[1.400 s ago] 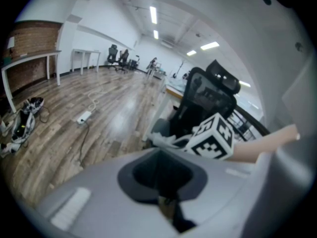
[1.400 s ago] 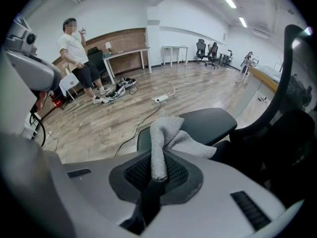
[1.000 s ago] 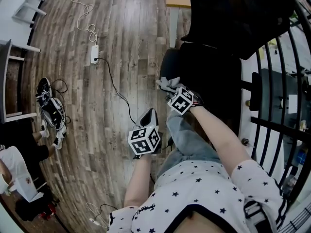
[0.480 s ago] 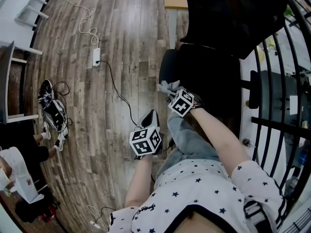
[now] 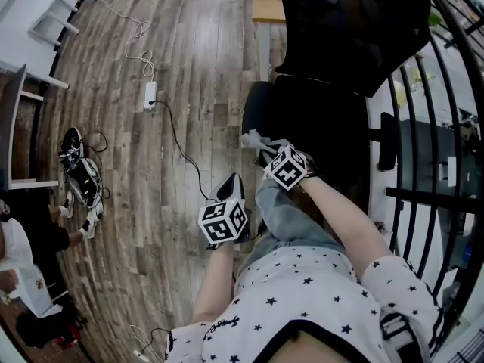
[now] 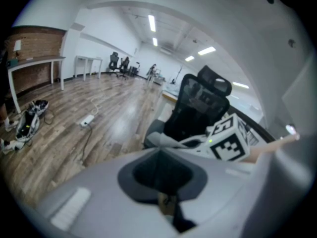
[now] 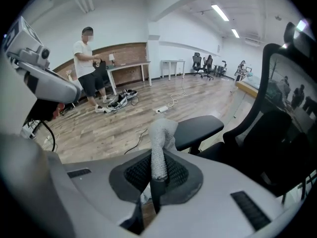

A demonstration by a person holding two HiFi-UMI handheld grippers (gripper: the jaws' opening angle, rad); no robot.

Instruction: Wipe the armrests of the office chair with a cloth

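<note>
Barely shifted, my right hand-held gripper (image 7: 157, 172) clamps cloth (image 7: 161, 143) at armrest's (image 7: 198, 128) 6 o'clock; left hand-held gripper (image 6: 163, 175) clenched, empty.

Small drift here. In the head view the right gripper (image 5: 266, 149) has slipped a touch toward 5 o'clock, and the cloth (image 5: 255, 138) pinched in it comes down with it, sitting a little lower by the near end of the armrest (image 5: 253, 104). The head has tipped as well: the chair back (image 5: 348, 29) swings in wider at 1 o'clock, the power strip (image 5: 150, 94) slides toward 6 o'clock, and the person (image 5: 15, 267) at 8 o'clock is squeezed closer to the edge. The left gripper (image 5: 231, 184) sinks just a hair toward 7 o'clock.
</note>
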